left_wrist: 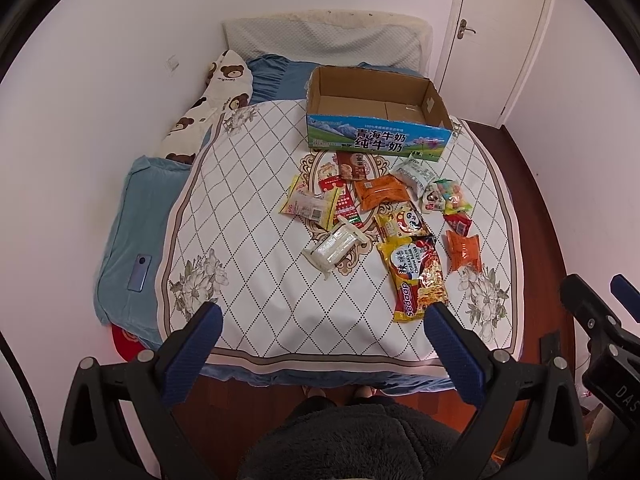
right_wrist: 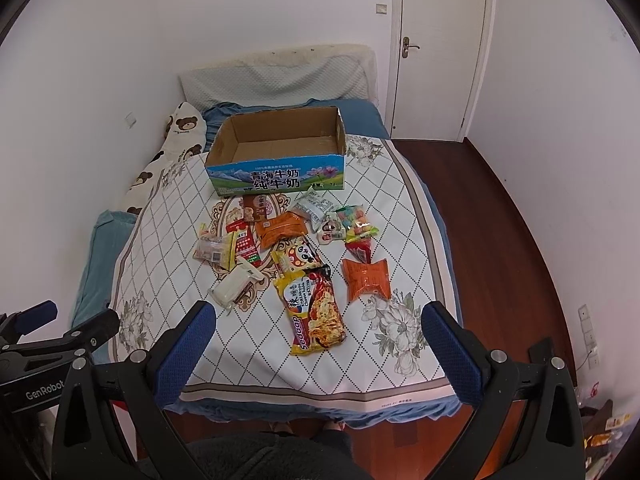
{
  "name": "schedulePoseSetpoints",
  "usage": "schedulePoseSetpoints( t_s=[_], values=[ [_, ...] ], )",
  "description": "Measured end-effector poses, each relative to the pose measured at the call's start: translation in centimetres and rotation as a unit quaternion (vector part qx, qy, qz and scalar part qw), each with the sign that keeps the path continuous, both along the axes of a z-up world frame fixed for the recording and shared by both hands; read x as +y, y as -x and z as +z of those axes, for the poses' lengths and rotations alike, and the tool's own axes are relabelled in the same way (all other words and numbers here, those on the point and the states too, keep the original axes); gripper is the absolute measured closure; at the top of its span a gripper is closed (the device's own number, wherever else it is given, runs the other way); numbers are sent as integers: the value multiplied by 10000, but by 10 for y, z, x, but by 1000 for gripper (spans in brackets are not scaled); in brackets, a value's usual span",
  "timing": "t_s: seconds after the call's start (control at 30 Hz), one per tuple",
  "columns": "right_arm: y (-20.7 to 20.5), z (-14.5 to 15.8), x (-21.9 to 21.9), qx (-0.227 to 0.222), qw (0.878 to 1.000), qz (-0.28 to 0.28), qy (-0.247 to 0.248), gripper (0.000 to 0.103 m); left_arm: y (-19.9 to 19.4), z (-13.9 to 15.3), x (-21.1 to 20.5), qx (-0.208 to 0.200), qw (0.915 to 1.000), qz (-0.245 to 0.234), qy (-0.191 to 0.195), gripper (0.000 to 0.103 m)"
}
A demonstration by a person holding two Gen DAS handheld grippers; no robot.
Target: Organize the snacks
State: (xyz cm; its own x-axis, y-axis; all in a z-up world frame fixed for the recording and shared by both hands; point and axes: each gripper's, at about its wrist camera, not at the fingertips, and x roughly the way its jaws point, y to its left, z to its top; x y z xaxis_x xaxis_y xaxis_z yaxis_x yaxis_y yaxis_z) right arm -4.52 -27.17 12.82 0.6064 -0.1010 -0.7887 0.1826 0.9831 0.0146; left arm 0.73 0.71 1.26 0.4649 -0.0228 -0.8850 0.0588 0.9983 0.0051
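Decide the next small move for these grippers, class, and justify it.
Probably lower the right gripper onto the Sedaap noodle packet: both grippers are open and hold nothing, the cardboard box is empty, and that packet lies nearest.

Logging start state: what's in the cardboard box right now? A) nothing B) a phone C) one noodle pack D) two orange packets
A: the cardboard box shows only its bare floor in both wrist views, and the snack packets all lie on the bedspread in front of it.

Matt cardboard box [left_wrist: 434, 102], glossy plastic packets [left_wrist: 416, 276] — cloth bedspread [left_wrist: 256, 248]
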Motion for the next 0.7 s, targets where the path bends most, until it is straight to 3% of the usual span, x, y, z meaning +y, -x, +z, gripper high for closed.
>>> schedulePoseSetpoints(
  t_s=[0.7],
  values=[
    [0,-3,1,30,10000,24,23,0,1,-2,4,-13,10000,24,39,0]
  ],
)
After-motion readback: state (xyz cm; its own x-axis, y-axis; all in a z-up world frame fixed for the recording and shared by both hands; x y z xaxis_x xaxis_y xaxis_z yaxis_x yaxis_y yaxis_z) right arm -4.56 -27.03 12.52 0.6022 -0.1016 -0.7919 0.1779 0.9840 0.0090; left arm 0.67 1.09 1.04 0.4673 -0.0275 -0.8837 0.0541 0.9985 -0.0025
